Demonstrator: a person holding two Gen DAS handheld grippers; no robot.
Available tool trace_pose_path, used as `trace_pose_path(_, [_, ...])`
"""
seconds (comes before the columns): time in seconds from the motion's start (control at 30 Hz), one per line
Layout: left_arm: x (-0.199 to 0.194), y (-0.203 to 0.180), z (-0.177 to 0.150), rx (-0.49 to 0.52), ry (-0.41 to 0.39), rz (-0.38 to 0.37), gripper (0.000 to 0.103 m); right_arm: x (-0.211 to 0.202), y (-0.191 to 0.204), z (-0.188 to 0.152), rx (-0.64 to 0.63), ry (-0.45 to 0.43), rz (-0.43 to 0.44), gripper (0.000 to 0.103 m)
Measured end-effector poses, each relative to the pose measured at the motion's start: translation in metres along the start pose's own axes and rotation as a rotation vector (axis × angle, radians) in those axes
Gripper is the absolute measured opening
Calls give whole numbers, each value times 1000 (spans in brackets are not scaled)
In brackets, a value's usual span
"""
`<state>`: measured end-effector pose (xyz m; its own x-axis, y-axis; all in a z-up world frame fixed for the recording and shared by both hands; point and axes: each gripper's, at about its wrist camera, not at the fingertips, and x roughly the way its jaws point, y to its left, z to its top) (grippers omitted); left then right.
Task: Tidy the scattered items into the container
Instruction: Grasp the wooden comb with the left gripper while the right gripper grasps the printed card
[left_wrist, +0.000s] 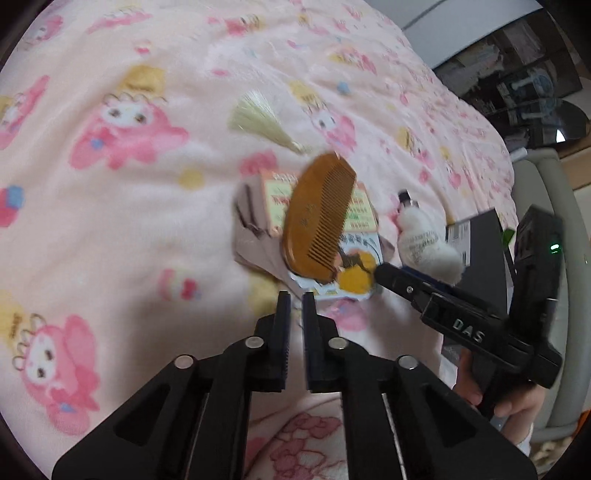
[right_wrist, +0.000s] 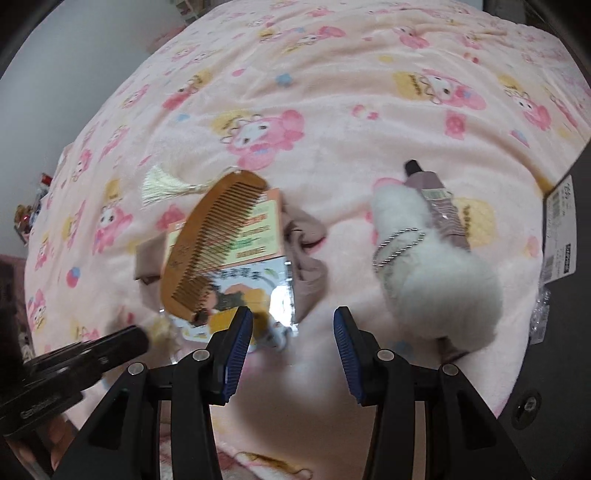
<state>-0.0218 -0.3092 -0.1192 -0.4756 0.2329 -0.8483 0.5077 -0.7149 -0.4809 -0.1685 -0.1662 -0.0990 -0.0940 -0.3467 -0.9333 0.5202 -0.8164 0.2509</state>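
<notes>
**Left wrist view.** We log the left gripper (left_wrist: 296, 299) with its jaws nearly closed, a narrow gap between them and nothing in it. It hovers just short of the pile.
- An oval brown wooden comb (left_wrist: 320, 214) with a cream tassel (left_wrist: 258, 120) lies across a flat printed packet in orange, green and blue (left_wrist: 354, 280).
- The packet sits on a folded mauve cloth pouch (left_wrist: 251, 236).
- Beside these lies a fluffy white pom-pom charm (left_wrist: 443, 258), touching a small mauve tube with a black cap (left_wrist: 406, 197).
- All rest on the pink cartoon-print blanket (left_wrist: 110, 221).
- The right gripper's black finger (left_wrist: 399, 282) reaches in at the packet's edge.
- A black box (left_wrist: 480, 251) at the right edge is, we judge, the container; we cannot see inside it.

**Right wrist view.** We log the right gripper (right_wrist: 293, 332) with jaws well apart and empty. One blue pad (right_wrist: 238, 343) is at the printed packet's (right_wrist: 258, 288) near edge.
- The comb (right_wrist: 214, 240) lies on the packet, its tassel (right_wrist: 162, 186) on the blanket (right_wrist: 332, 129).
- The pouch (right_wrist: 306, 236) shows beneath.
- The pom-pom (right_wrist: 436, 273), with its bead chain, overlaps the tube (right_wrist: 439, 201).
- The box's dark side (right_wrist: 561, 332) with a white label stands at the right.

**Progress.** We judge the task barely begun. Every item we can see lies on the blanket outside the box, and neither gripper holds anything. All five remain to be moved.
</notes>
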Motion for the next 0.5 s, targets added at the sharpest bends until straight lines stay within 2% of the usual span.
trace_pose_path(0.03, [-4,2,5,-2,-24,-5,45,2,-4,1,11,2,-3,45])
trace_pose_path(0.07, [-6,2,13,-8,-41,-9,55,4,-7,3,17,5,1,52])
trace_pose_path(0.17, [4,-6,38,39,-58,-16,55,17,-8,8,20,38,39,61])
trace_pose_path(0.23, [26,-17,56,87,-32,50,55,22,-7,8,10,46,57,61])
trace_pose_path(0.3, [47,-25,65,123,14,124,55,20,-4,5,2,31,66,52])
trace_pose_path(0.33, [56,-28,68,131,42,127,56,19,-3,4,4,41,88,36])
trace_pose_path(0.37, [60,-30,67,135,54,142,55,18,-2,3,6,51,118,27])
trace_pose_path(0.43, [61,-33,64,151,48,183,51,10,1,1,-2,43,147,19])
trace_pose_path(0.5, [55,-36,58,165,45,186,37,-2,3,-3,-23,4,138,15])
